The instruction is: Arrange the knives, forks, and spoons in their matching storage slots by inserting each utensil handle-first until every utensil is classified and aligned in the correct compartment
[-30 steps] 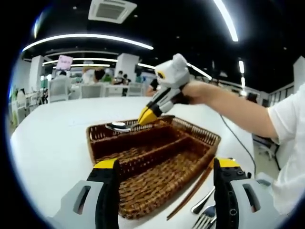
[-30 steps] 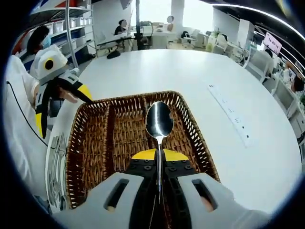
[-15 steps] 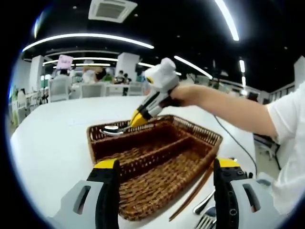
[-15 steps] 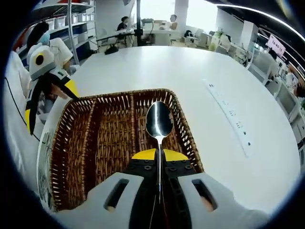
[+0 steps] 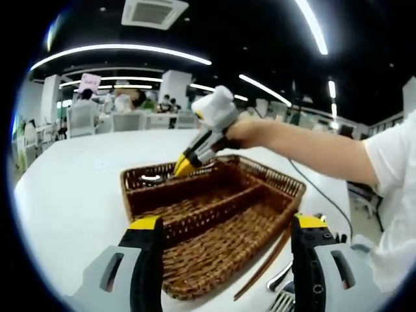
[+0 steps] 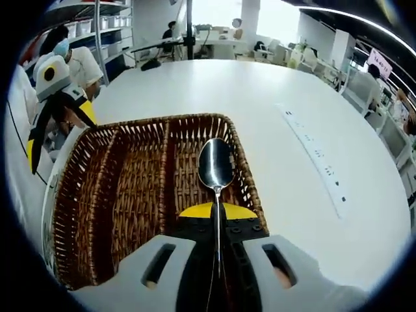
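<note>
A brown wicker basket with three long compartments lies on the white table. My right gripper is shut on a silver spoon, bowl pointing forward over the right-hand compartment of the basket. In the left gripper view the right gripper comes in from the right, and the spoon sits low at the basket's far compartment. My left gripper is open and holds nothing, hovering at the basket's near end. A fork and another utensil handle lie on the table at the lower right.
A thin brown stick leans along the basket's right side. A white power strip lies on the table to the right of the basket. The left gripper shows at the left. People sit at desks in the background.
The right gripper has carried the spoon lower and further along the basket, so the spoon now sits over the end compartment. The left gripper has stayed still and open.
</note>
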A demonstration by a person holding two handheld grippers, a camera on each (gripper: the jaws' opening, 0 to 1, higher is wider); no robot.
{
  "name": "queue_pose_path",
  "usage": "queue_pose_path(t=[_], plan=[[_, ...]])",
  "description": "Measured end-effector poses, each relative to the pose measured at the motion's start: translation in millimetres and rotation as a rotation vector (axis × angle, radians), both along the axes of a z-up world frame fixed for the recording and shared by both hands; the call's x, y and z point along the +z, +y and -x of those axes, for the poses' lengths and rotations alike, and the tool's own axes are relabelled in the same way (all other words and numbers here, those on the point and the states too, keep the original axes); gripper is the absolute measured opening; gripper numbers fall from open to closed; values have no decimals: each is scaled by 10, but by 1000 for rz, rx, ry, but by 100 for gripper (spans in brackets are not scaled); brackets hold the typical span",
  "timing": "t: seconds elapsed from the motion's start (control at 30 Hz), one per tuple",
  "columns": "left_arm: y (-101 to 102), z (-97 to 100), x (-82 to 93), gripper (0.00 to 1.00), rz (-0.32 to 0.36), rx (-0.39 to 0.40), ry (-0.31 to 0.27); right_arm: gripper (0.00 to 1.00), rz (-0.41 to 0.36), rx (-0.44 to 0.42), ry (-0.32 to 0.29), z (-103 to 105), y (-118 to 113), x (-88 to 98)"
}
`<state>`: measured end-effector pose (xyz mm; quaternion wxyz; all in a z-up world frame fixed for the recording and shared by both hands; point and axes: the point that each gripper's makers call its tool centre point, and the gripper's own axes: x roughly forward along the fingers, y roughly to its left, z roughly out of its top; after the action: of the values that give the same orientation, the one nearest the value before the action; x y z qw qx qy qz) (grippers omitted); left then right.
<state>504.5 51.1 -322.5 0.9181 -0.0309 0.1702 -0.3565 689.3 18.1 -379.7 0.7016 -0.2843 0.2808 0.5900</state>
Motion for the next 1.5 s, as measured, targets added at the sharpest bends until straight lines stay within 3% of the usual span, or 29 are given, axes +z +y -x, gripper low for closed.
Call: queue_pose_path(t=[0.23, 0.3, 0.67, 1.5], plan=[[18, -7, -30, 80, -1, -3, 6, 2, 10, 18, -15, -21, 14, -59], [8, 8, -40, 80, -3, -6, 8, 2, 23, 50, -44, -19, 26, -74], [33, 11, -63, 79, -6, -4, 12, 3, 28, 40, -32, 0, 13, -153], [4, 91, -75, 79, -10, -10, 11, 4, 46, 67, -68, 135, -20, -183]])
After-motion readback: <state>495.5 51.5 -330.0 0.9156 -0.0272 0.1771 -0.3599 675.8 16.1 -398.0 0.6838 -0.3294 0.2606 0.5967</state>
